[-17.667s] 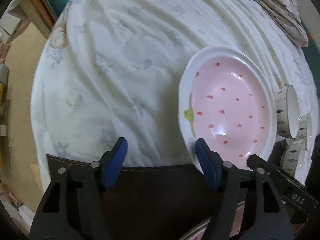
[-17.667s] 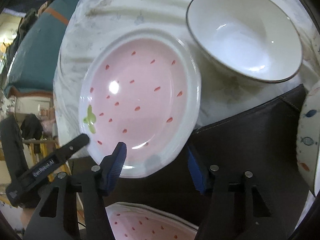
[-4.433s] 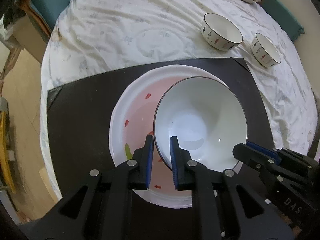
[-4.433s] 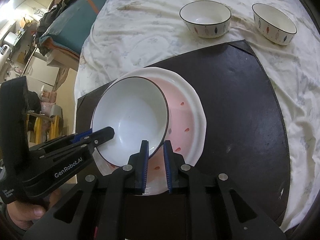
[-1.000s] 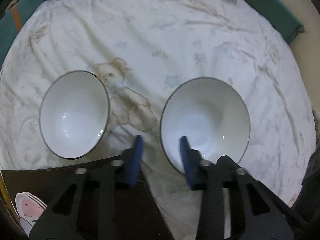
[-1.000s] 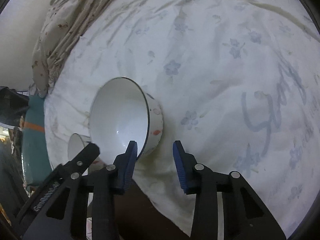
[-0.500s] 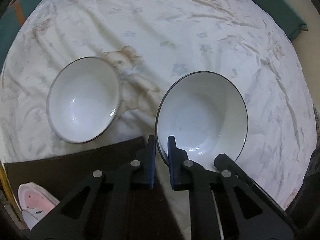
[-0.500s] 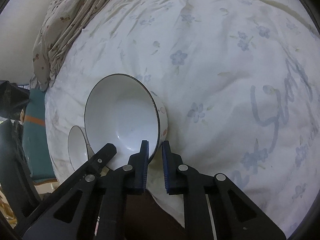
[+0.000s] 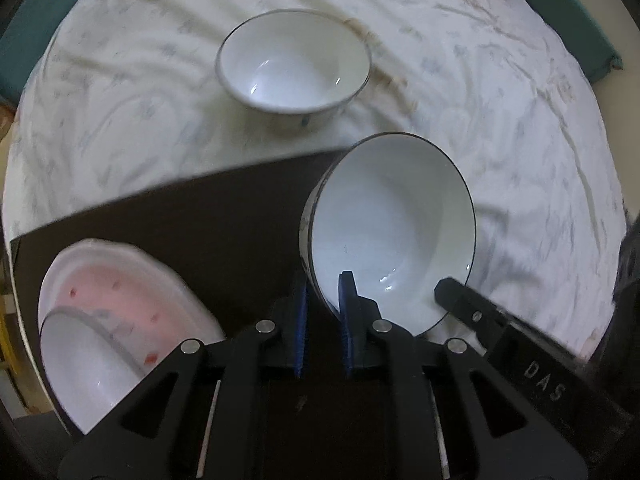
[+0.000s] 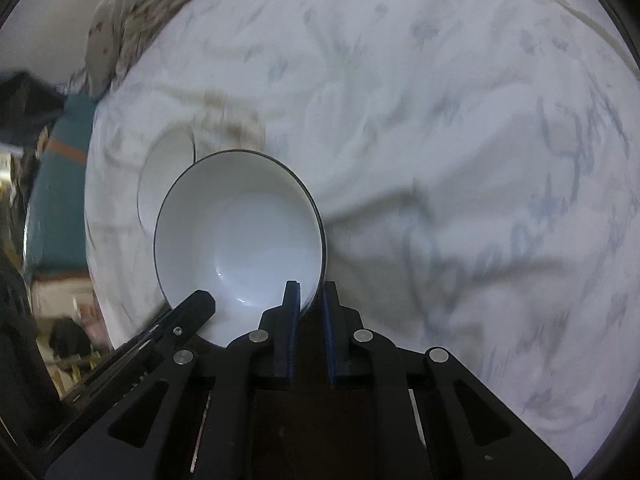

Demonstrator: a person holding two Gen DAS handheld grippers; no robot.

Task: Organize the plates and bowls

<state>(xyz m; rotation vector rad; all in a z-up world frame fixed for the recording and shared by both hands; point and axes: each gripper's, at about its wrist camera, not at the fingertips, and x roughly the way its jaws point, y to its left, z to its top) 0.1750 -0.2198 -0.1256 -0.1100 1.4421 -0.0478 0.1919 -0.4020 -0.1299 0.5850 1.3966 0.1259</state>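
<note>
White bedding (image 9: 500, 92) with a faint blue flower print covers the bed in the left wrist view, and a dark mat (image 9: 208, 216) lies on it. The left gripper (image 9: 324, 292) has its blue fingers (image 9: 347, 300) clamped on the near rim of a white bowl (image 9: 392, 232) with a thin dark rim line; one finger is inside the bowl, the other against its patterned outer wall, and the bowl tilts over the mat's far edge. Its jaws have just eased slightly, with the rim between them. A second white bowl (image 9: 294, 64) of the same kind sits upright on the bedding beyond the mat. At lower left, on the mat, a pink plate (image 9: 124, 280) with red flecks and a white border carries a larger white bowl (image 9: 88, 364). The right gripper's black arm shows at lower right beside the held bowl. In the right wrist view, blurred, the right gripper (image 10: 310, 300) has its fingers (image 10: 291, 300) closed on the same held bowl's (image 10: 236, 232) rim, one inside and one outside. The other bowl (image 10: 164, 168) shows partly behind it on the bedding (image 10: 460, 140).
</note>
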